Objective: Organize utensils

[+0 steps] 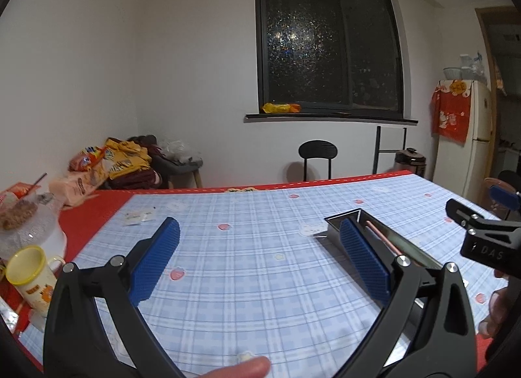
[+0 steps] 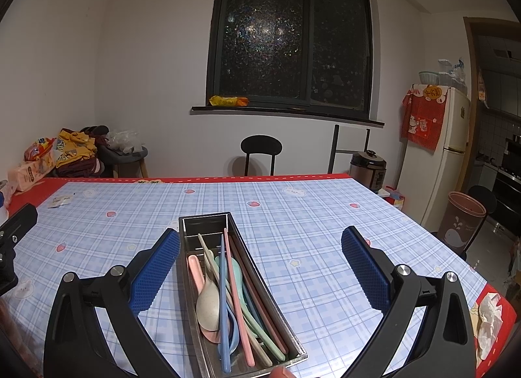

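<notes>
Both claws are held wide open, gripping nothing: the left claw [image 1: 260,257] above bare checked tabletop [image 1: 254,280], the right claw [image 2: 260,264] straddling the steel tray [image 2: 298,350] of pastel spoons [image 2: 208,303] and chopsticks [image 2: 237,293]. "DAS" is read on the right claw only in the left view, where the tray's contents are mostly hidden.

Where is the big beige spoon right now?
In the right wrist view, the beige spoon lies inside the metal tray on the checked tablecloth, beside a blue chopstick, between the open right gripper's fingers.
</notes>
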Motion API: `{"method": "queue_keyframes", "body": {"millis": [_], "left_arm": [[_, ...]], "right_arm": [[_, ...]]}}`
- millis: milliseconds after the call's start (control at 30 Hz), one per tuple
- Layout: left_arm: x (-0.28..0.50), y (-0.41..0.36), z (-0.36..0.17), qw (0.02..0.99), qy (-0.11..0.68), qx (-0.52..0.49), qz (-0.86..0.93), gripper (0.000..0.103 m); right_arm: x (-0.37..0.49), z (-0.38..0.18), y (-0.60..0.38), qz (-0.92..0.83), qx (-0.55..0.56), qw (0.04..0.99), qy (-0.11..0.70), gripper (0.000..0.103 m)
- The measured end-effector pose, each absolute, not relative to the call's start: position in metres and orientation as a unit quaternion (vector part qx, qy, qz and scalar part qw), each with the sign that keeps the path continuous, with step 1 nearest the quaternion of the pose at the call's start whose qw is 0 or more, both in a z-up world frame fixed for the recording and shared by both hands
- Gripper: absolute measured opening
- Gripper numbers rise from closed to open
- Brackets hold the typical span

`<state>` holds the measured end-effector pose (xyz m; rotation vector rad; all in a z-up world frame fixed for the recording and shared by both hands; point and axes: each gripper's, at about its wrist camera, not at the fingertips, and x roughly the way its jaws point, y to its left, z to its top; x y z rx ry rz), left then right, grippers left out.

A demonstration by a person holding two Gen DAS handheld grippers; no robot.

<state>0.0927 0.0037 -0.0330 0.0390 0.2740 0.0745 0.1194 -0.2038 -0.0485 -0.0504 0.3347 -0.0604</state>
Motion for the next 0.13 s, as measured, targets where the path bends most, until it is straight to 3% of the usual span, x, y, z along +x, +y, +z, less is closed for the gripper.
{"method": "queue_keyframes", "body": {"millis": [133], "left_arm": [[0.0921,0.0010,-0.0334,0.990,0.135,0.028,0.038,0.097]], "right_arm": [[0.1190,-0.0478,-0.2042,-0.032,-0.026,0.985,0.167,0.097]]}}
